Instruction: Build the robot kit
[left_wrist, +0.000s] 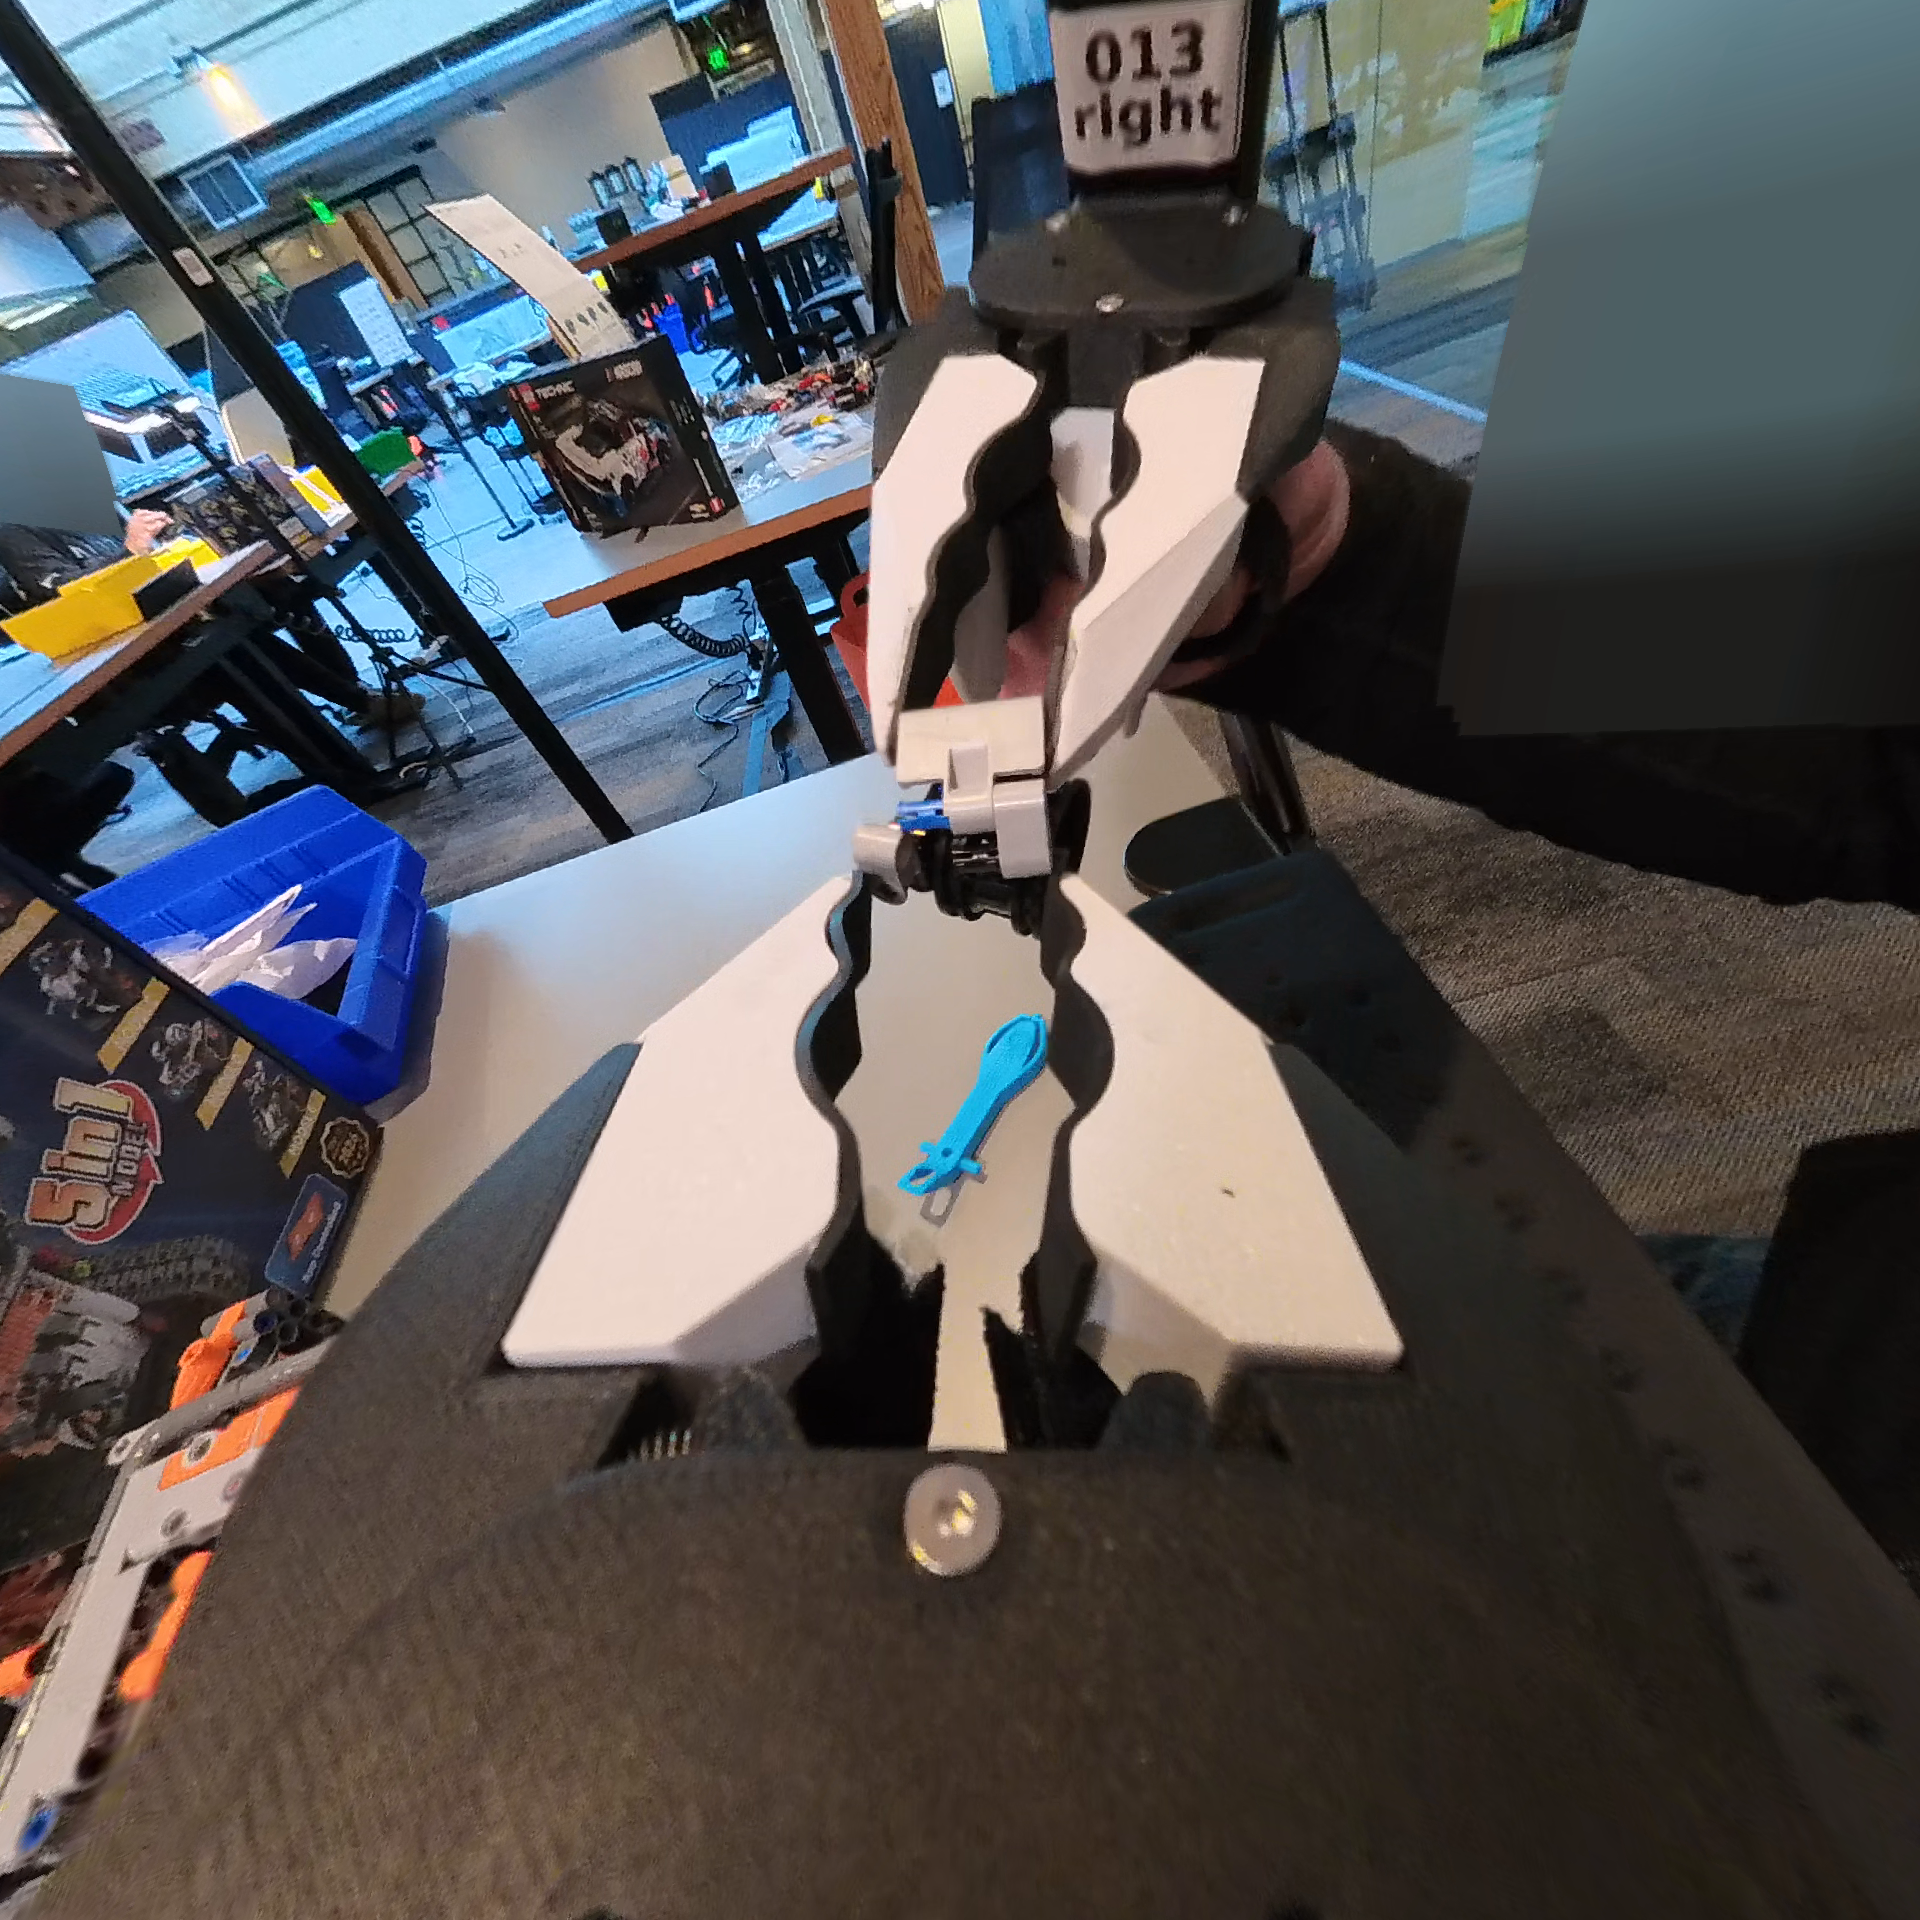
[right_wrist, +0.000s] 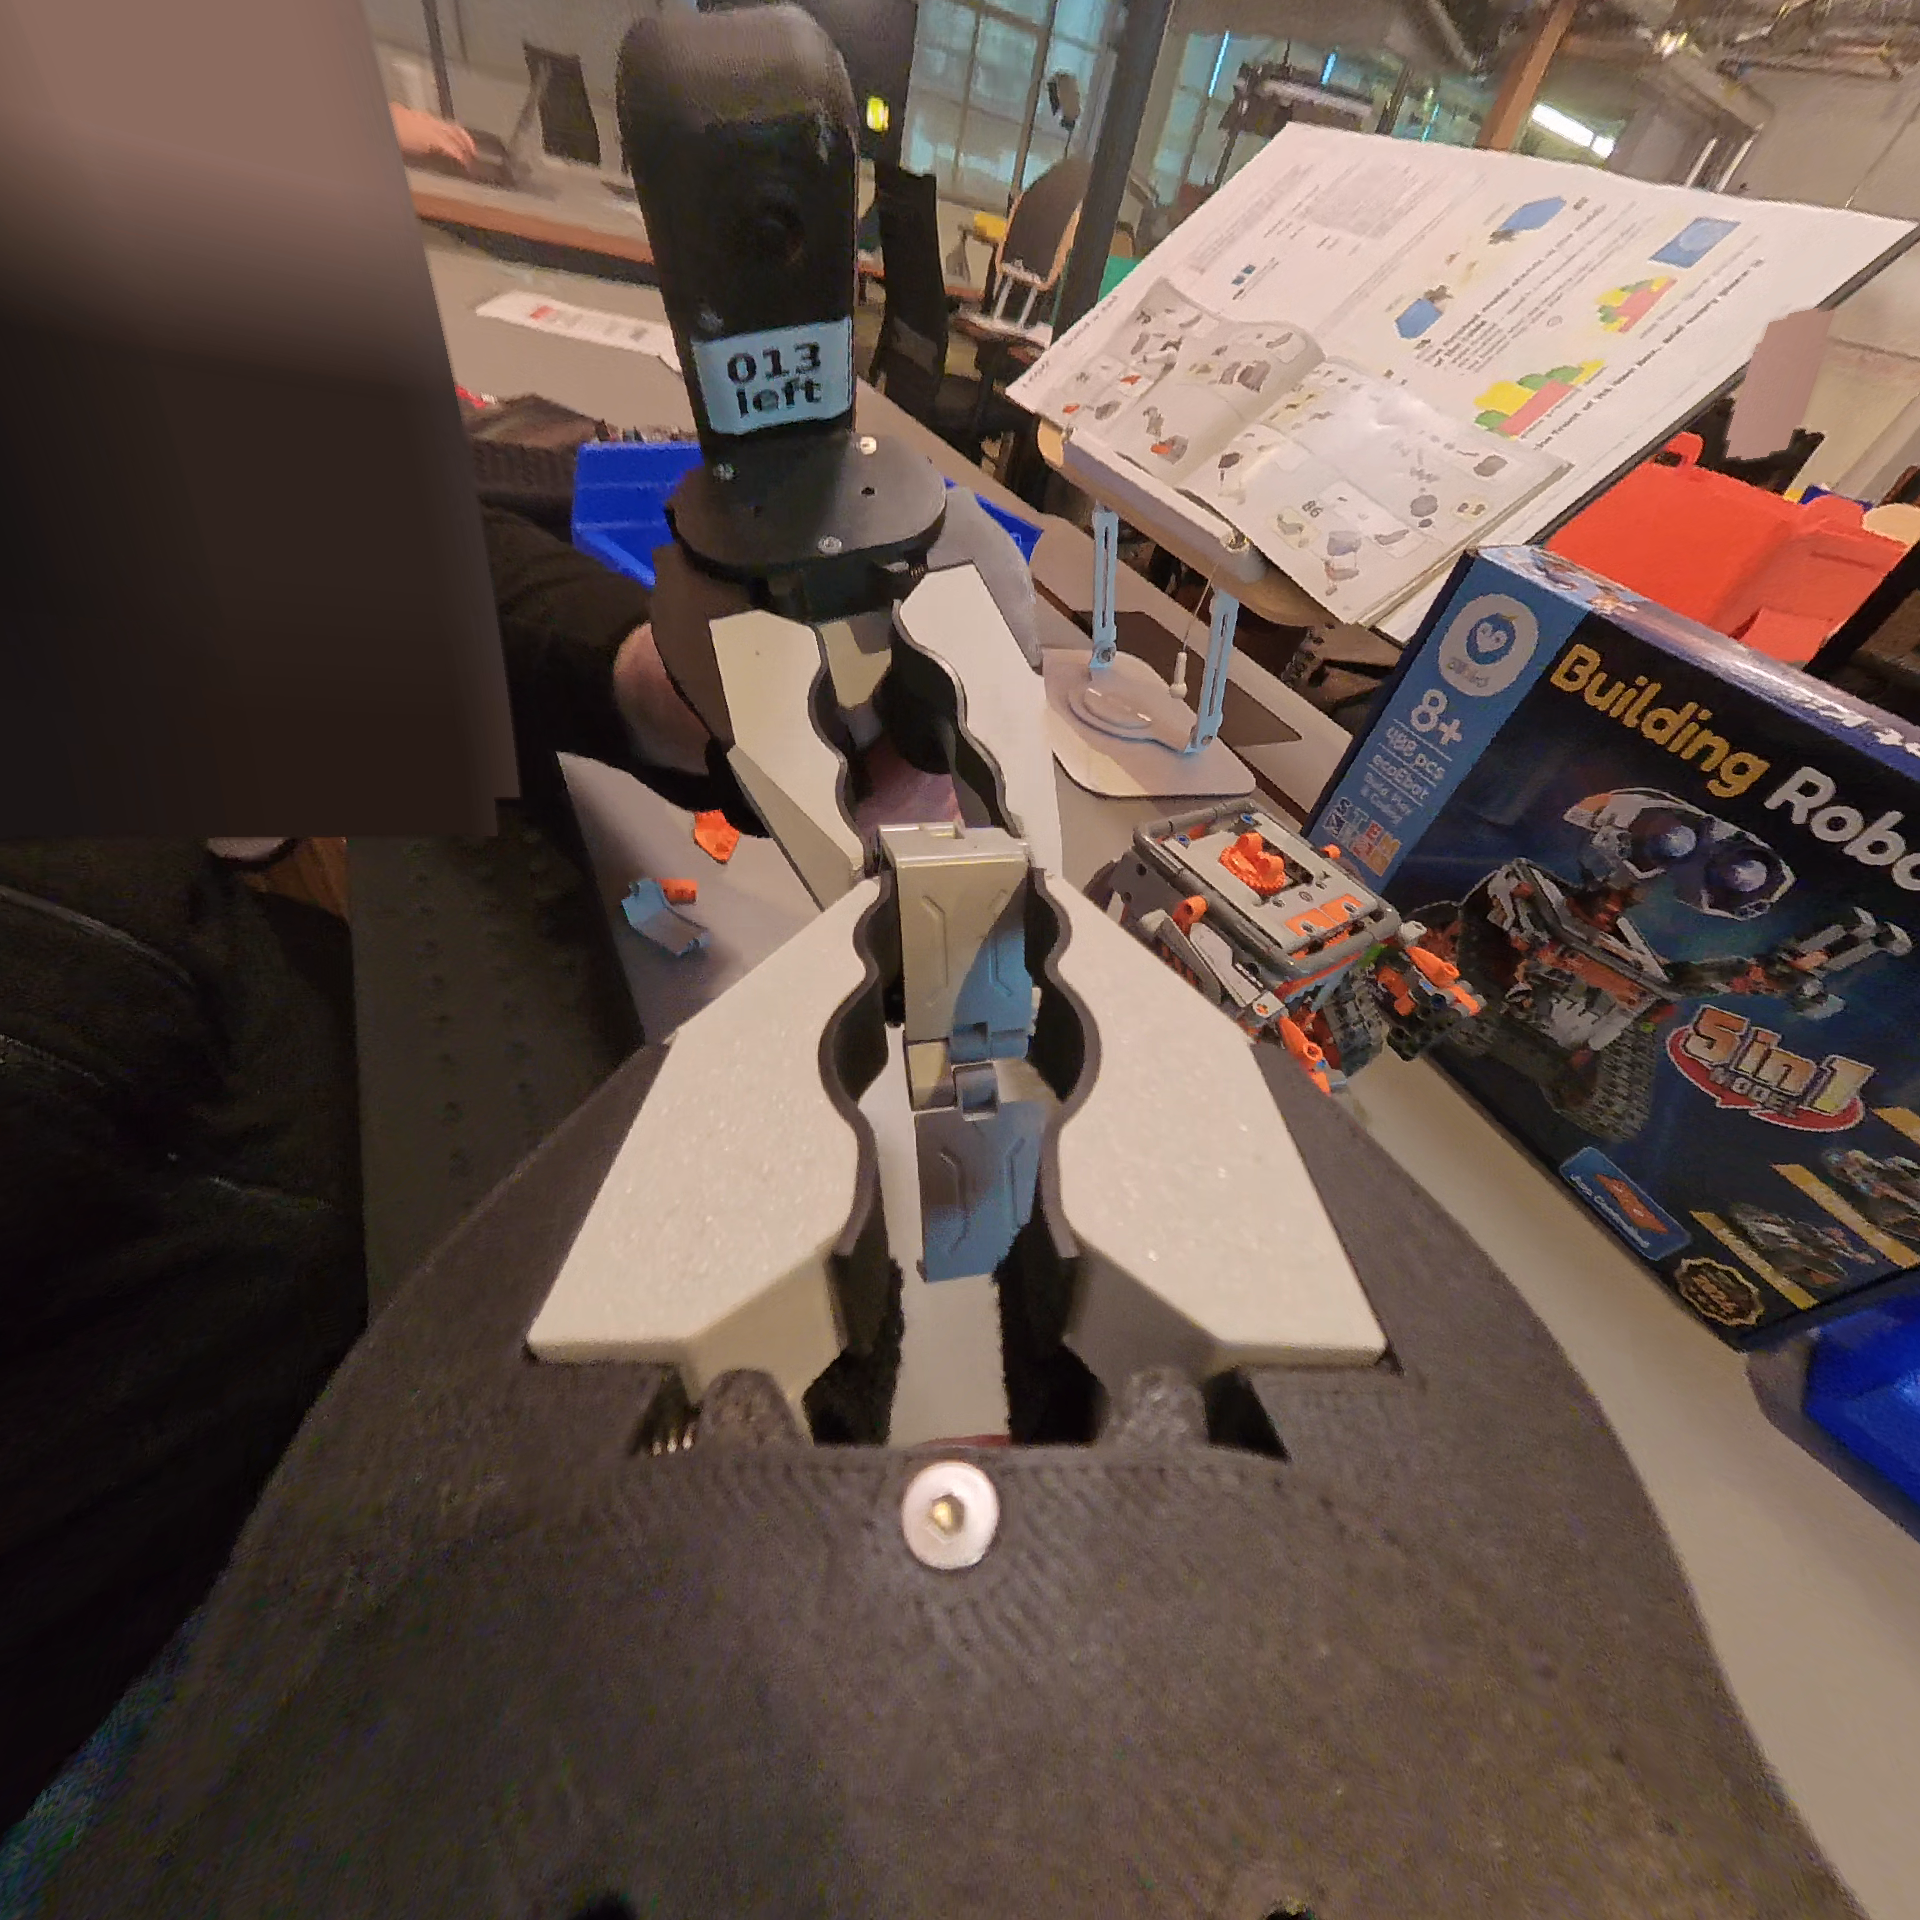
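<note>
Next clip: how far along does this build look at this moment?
Built: a grey-and-orange model stands on the table beside its box. In hand: the left gripper and right gripper both clamp one small grey panel sub-assembly, apart from the model. Left: loose grey-and-orange pieces lie on the table.

Small grey-and-black brick assembly (left_wrist: 961, 831) (right_wrist: 961, 997), above the table, pinched between both grippers' fingers.

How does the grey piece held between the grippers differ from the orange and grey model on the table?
The grey piece is small, mostly grey, held aloft between left gripper and right gripper; the model is bigger, orange-accented, resting on the table. Both are snap-together plastic builds.
</note>
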